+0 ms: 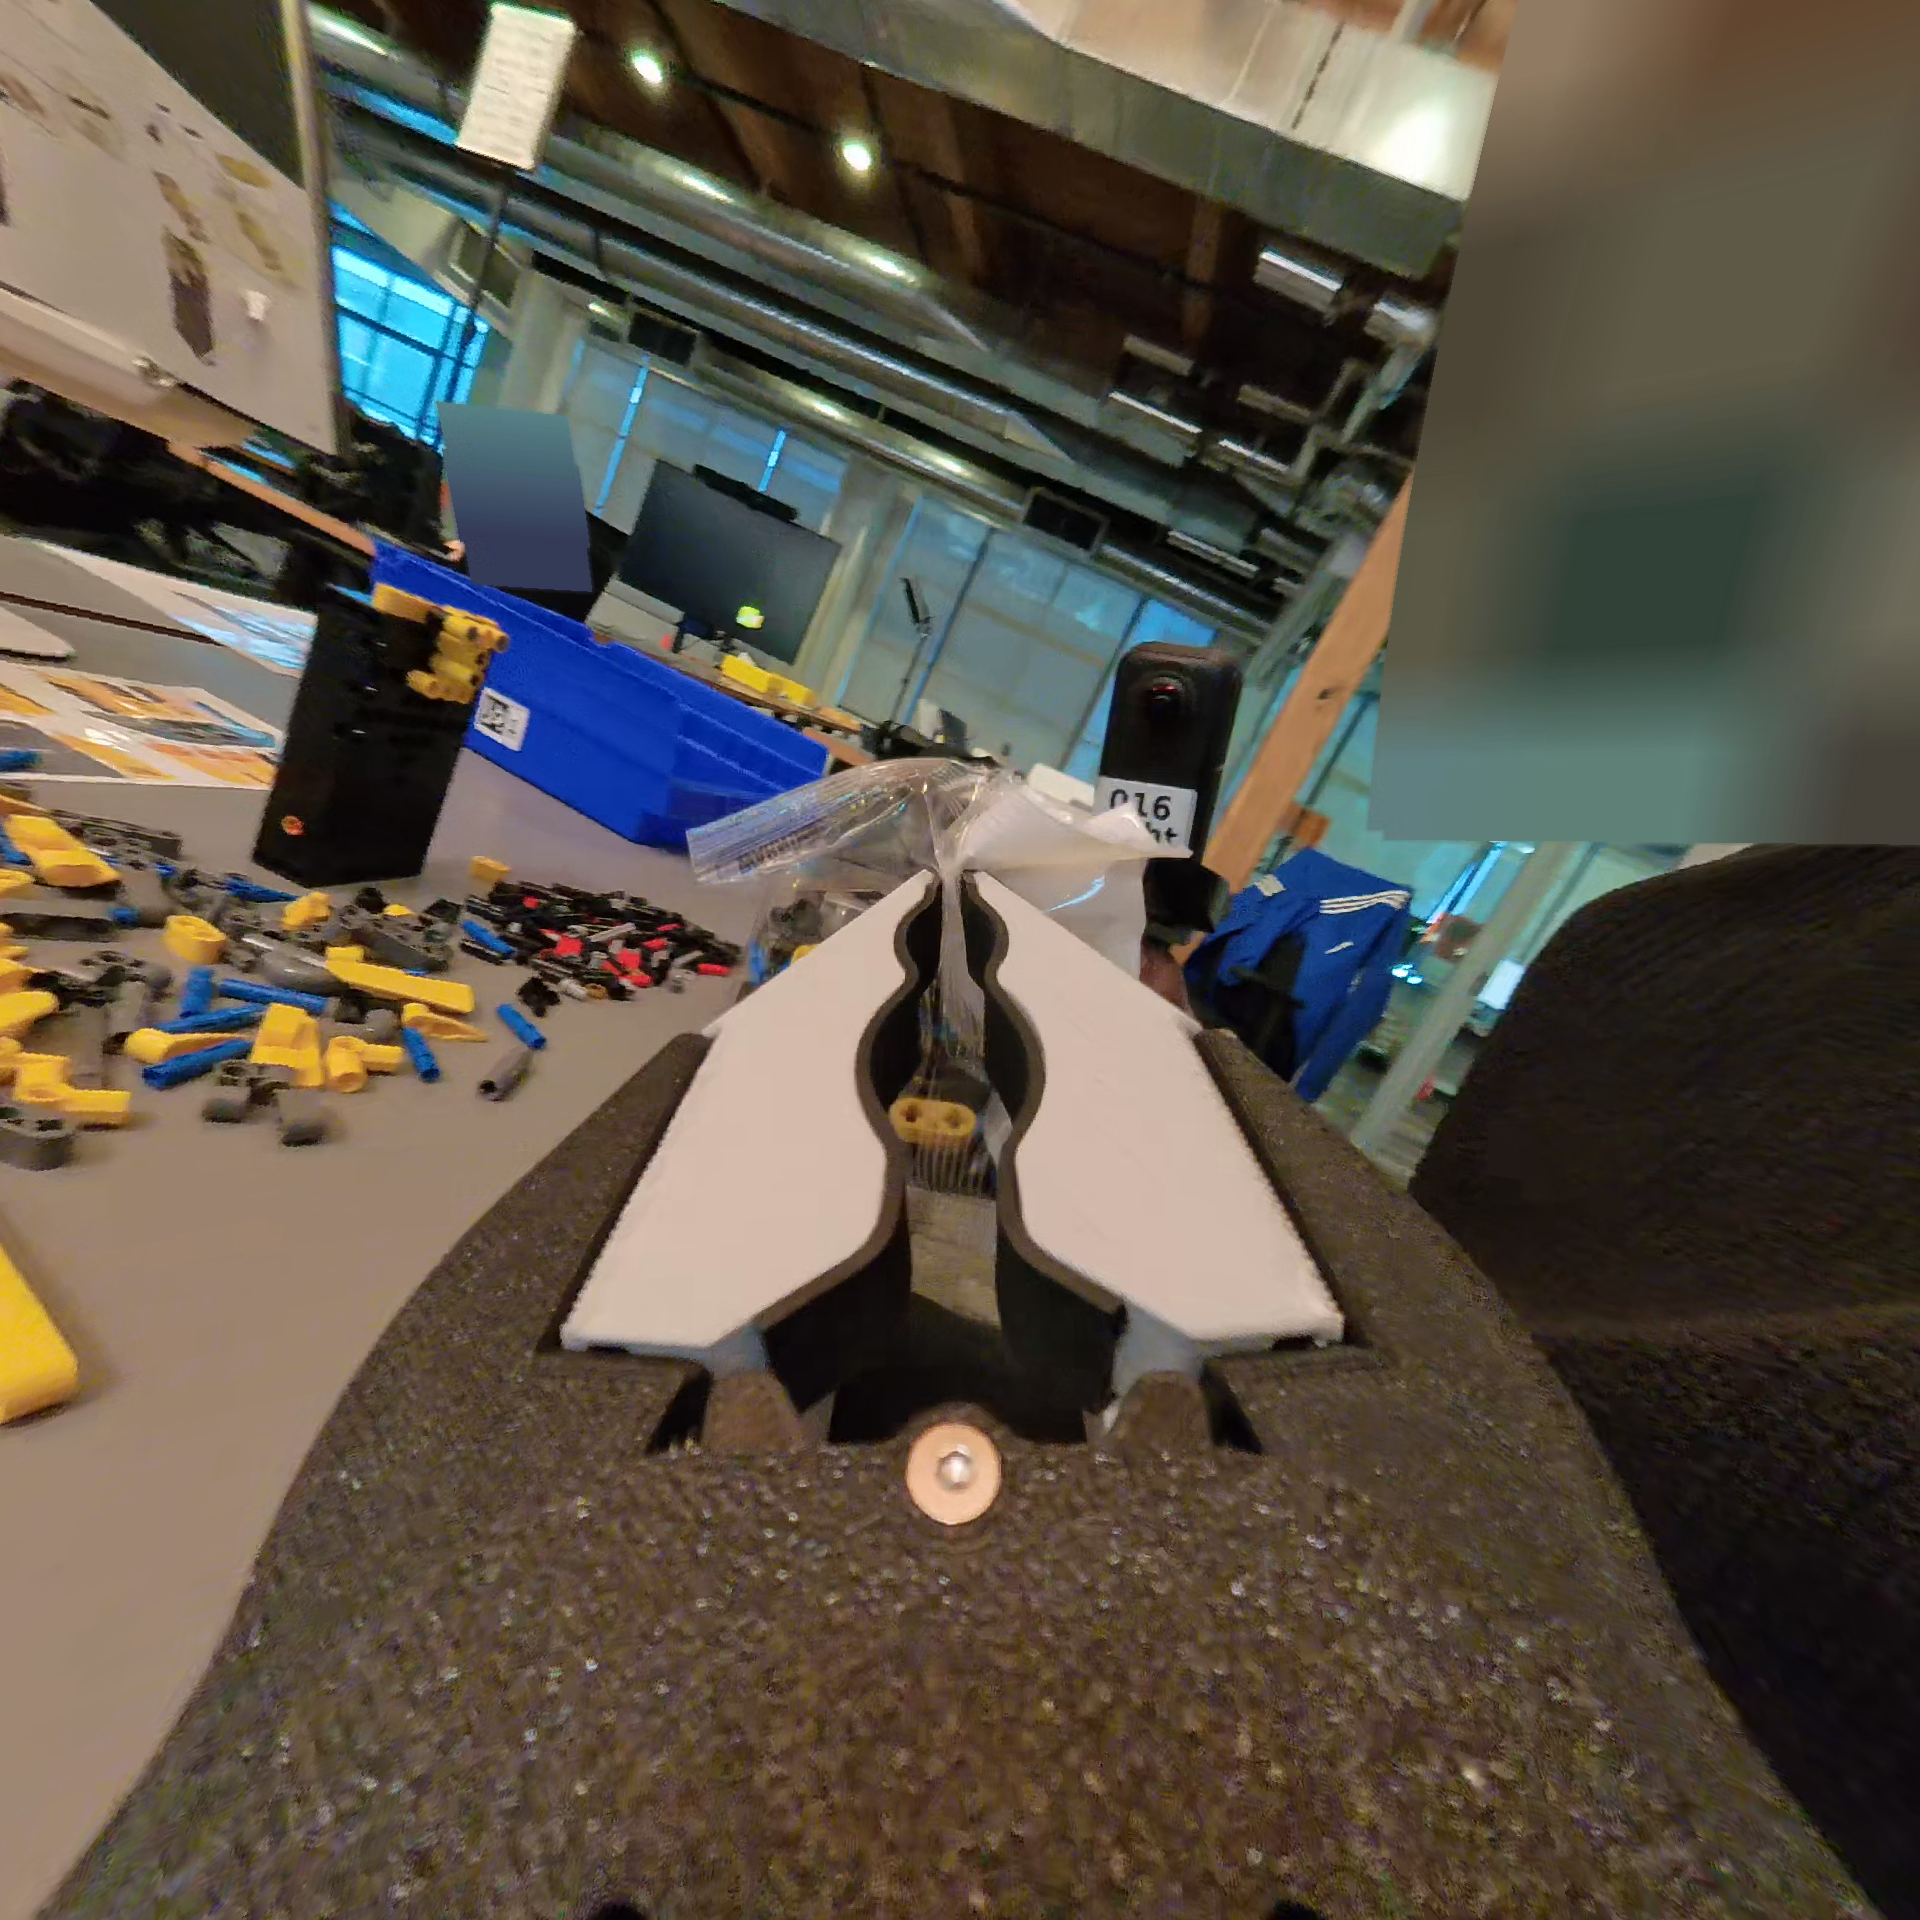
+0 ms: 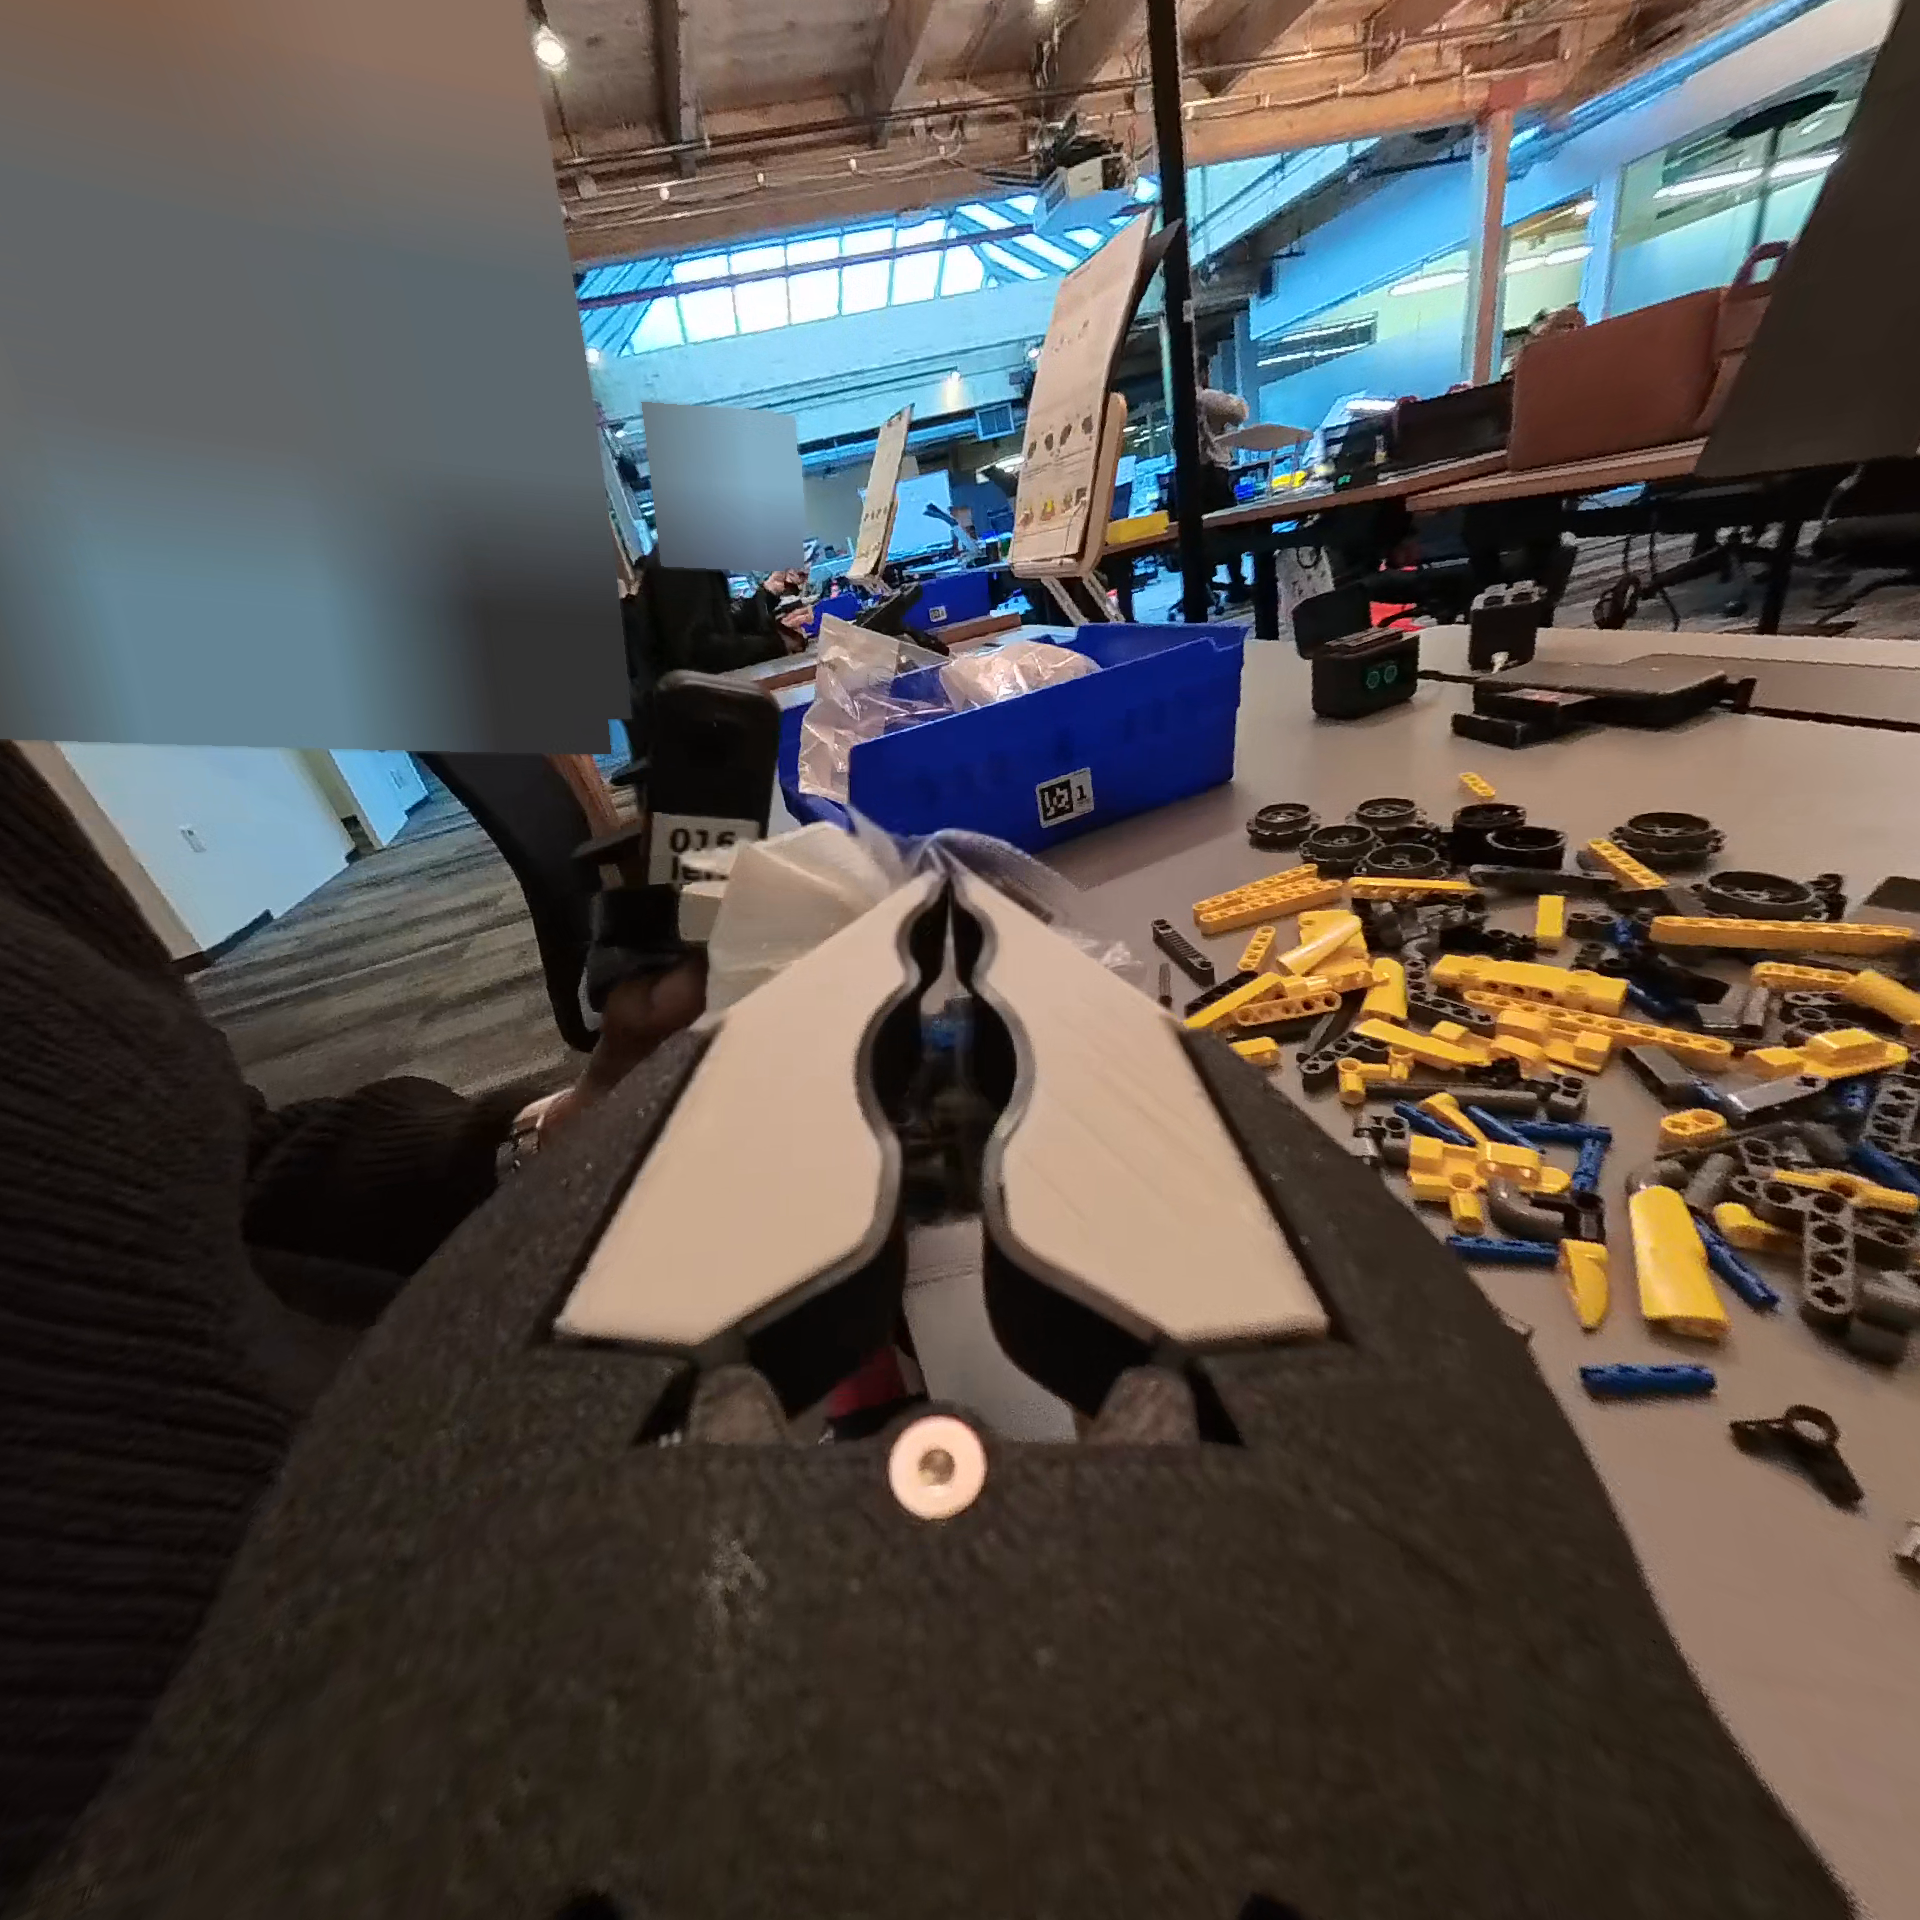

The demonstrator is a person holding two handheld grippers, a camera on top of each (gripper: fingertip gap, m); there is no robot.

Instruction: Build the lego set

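Observation:
My left gripper [image 1: 951, 883] is shut on the top of a clear plastic bag [image 1: 831, 821] that holds small building pieces; a yellow piece [image 1: 928, 1117] shows between the fingers. My right gripper [image 2: 948, 881] is shut on the same clear plastic bag [image 2: 1049, 868] from the other side, a little above the grey table [image 2: 1351, 1475]. The right gripper's white fingers [image 1: 1070, 821] and its black camera [image 1: 1169, 727] show just beyond the bag in the left wrist view. The left gripper's fingers [image 2: 790, 883] show in the right wrist view.
Loose yellow, blue and black building pieces [image 1: 291, 997] are spread on the table [image 1: 260, 1351]; they also show in the right wrist view [image 2: 1558, 1039]. A black block model [image 1: 364, 748] and blue bins [image 1: 644, 727] stand behind. A blue bin [image 2: 1039, 738] holds bags. Black wheels [image 2: 1455, 836] lie farther back. The tips of both grippers are at nearly the same place.

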